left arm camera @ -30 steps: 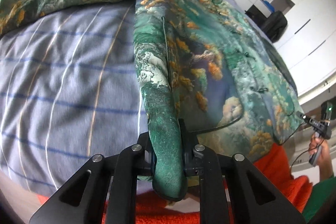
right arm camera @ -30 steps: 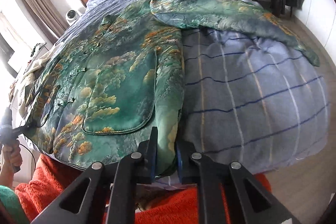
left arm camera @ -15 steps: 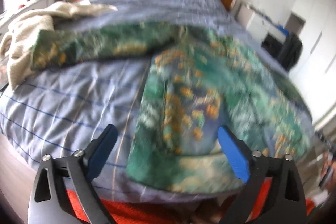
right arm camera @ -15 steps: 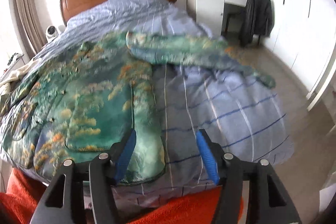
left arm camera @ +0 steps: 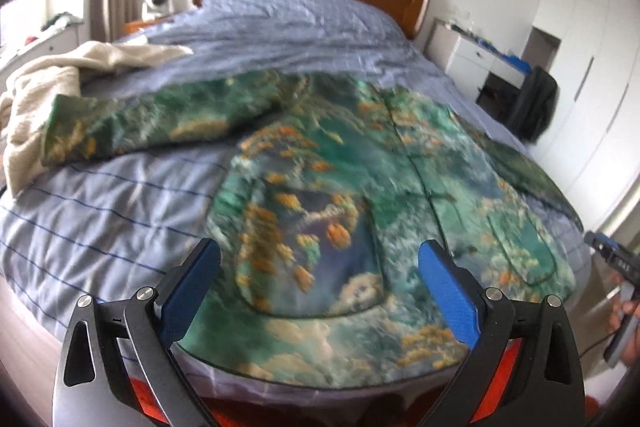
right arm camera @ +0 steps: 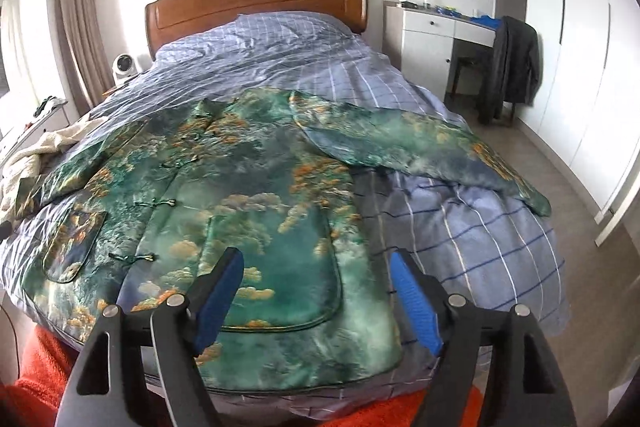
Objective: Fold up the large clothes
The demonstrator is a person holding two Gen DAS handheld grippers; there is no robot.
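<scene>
Jacket: a green jacket printed with orange and white clouds lies face up and spread flat on the bed, its hem at the near edge.
Front of jacket: knotted fastenings run down the middle seam; one patch pocket sits on each side near the hem.
Sleeves: one sleeve stretches out across the checked bedcover toward the wardrobe side; the other sleeve reaches the opposite way and ends beside a cream blanket.
Left gripper: the left gripper hangs above the hem corner of the jacket, its jaws spread wide; they have just been opening, and nothing is pinched between the blue pads, the cloth lying flat below them.
Right gripper: the right gripper hangs over the other hem corner; its jaws have just been opening too, and they stand apart with no cloth in them, the jacket's side edge showing below between the pads.
Person: a hand holding the right gripper's handle shows at the edge of the left view.
Near edge: an orange cloth lies just below the foot of the bed.
Room: a wooden headboard stands at the far end, a white desk beside it, with a dark coat draped over a chair.
</scene>
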